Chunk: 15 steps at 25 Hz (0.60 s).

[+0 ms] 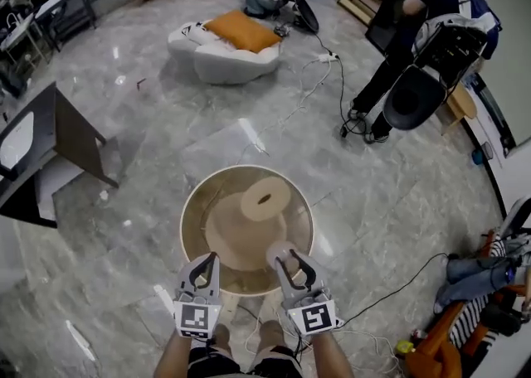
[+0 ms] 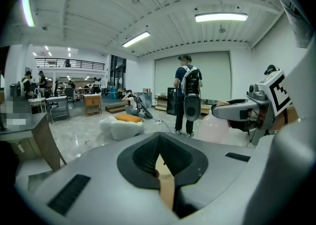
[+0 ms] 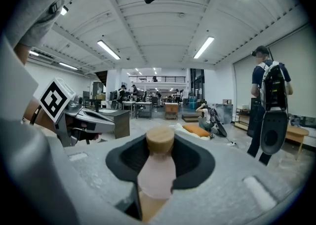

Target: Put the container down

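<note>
The right gripper [image 1: 289, 265] pinched a pale pink container [image 3: 157, 172] between its jaws. The pads pressed on the container's narrow upper body from both sides, just under its round wooden lid [image 3: 160, 140], and the lid stood at the jaw tips. In the head view the container [image 1: 280, 251] hung over the near edge of a round tan table [image 1: 189, 212]; whether its base touched the tabletop could not be told. The left gripper [image 1: 204, 262] was just beside it over the same edge, its jaws pressed together at the tips with nothing between them.
</note>
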Each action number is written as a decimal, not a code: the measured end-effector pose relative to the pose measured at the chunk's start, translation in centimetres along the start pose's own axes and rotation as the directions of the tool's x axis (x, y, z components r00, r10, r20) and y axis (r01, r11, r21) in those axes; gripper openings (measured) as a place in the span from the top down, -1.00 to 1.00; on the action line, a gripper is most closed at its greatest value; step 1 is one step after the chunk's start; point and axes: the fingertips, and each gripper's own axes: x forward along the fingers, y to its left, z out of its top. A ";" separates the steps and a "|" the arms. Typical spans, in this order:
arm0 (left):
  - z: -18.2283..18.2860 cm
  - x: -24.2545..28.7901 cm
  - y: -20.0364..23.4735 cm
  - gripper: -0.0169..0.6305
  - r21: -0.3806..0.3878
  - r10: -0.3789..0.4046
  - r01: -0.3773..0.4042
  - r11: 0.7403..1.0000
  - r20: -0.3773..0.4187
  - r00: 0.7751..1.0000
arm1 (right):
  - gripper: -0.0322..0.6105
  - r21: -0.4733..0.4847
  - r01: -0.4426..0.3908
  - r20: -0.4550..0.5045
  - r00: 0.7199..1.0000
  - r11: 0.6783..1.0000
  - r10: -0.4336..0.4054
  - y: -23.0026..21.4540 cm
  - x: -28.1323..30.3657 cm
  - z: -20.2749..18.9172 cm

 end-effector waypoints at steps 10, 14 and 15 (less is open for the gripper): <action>-9.9 6.0 2.6 0.91 -0.134 0.106 -0.118 0.984 -0.092 0.990 | 0.49 0.030 -0.140 -0.076 0.987 0.990 0.142 1.2 8.7 -10.9; -14.8 8.0 3.8 0.91 -0.143 0.128 -0.146 0.979 -0.127 0.984 | 0.49 0.022 -0.180 -0.086 0.980 0.983 0.181 1.8 11.9 -15.1; -15.8 8.4 4.0 0.91 -0.162 0.132 -0.154 0.975 -0.136 0.982 | 0.49 0.020 -0.188 -0.092 0.978 0.982 0.189 1.9 12.5 -16.1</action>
